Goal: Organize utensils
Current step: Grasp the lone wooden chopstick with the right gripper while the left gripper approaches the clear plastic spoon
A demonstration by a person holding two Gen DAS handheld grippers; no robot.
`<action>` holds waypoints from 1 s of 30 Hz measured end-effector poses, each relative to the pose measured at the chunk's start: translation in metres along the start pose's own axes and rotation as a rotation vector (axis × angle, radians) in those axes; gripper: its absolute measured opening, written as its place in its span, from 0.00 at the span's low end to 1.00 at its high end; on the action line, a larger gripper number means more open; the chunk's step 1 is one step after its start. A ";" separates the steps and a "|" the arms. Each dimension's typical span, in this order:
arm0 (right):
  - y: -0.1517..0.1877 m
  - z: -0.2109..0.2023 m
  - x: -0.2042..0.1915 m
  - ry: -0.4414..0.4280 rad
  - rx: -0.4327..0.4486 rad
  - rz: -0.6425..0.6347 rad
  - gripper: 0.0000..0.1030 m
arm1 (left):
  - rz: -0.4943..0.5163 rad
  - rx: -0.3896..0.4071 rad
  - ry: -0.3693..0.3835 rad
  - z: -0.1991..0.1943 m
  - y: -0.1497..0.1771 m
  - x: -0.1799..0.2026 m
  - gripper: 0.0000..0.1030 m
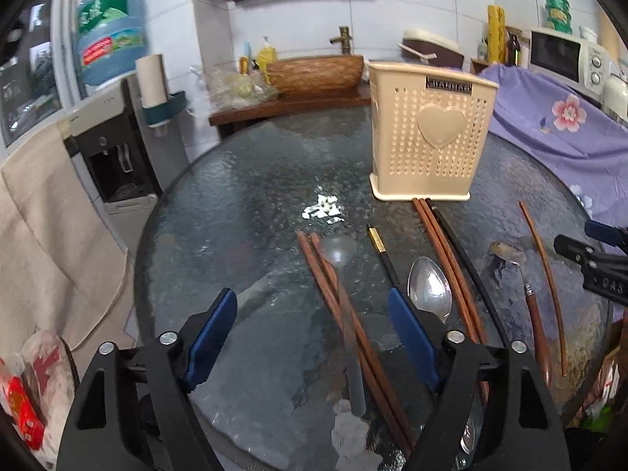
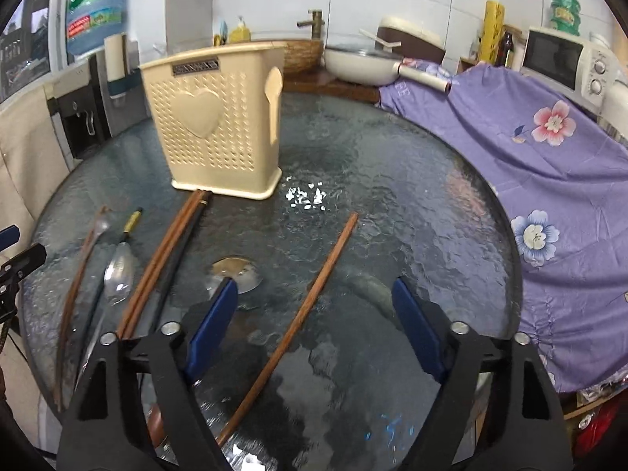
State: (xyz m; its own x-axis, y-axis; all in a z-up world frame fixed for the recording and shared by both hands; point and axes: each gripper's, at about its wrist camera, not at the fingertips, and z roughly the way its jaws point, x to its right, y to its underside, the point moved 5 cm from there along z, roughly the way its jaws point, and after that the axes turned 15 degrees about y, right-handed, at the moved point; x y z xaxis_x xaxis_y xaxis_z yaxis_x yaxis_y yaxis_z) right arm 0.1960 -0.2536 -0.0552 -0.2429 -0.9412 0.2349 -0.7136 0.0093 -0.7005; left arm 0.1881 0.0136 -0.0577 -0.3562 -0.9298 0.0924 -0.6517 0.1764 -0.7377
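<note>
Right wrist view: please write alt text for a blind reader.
The open right gripper hovers over a single brown wooden chopstick on a round dark glass table. A beige perforated plastic utensil holder stands behind.

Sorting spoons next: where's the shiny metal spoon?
In the left wrist view, the metal spoon lies right of centre on the glass table, between black chopstick and brown pair.

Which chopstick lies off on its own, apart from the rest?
The brown chopstick between the right gripper's fingers, right of the wooden-handled spoon. The others lie in pairs or bunches left of that spoon.
</note>
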 end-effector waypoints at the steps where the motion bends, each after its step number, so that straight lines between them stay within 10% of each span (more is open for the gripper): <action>1: -0.003 0.006 0.001 -0.003 -0.017 0.000 0.66 | -0.001 -0.011 0.006 0.003 0.000 -0.001 0.71; 30: -0.032 0.079 -0.013 0.020 -0.225 -0.014 0.28 | 0.053 -0.177 0.047 0.069 -0.023 -0.004 0.53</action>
State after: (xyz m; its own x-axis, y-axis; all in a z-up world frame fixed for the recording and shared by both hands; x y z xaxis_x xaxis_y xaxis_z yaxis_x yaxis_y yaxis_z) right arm 0.2742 -0.2684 -0.0894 -0.2434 -0.9349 0.2582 -0.8450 0.0737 -0.5297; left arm 0.2512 -0.0096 -0.0872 -0.4211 -0.9025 0.0905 -0.7372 0.2824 -0.6139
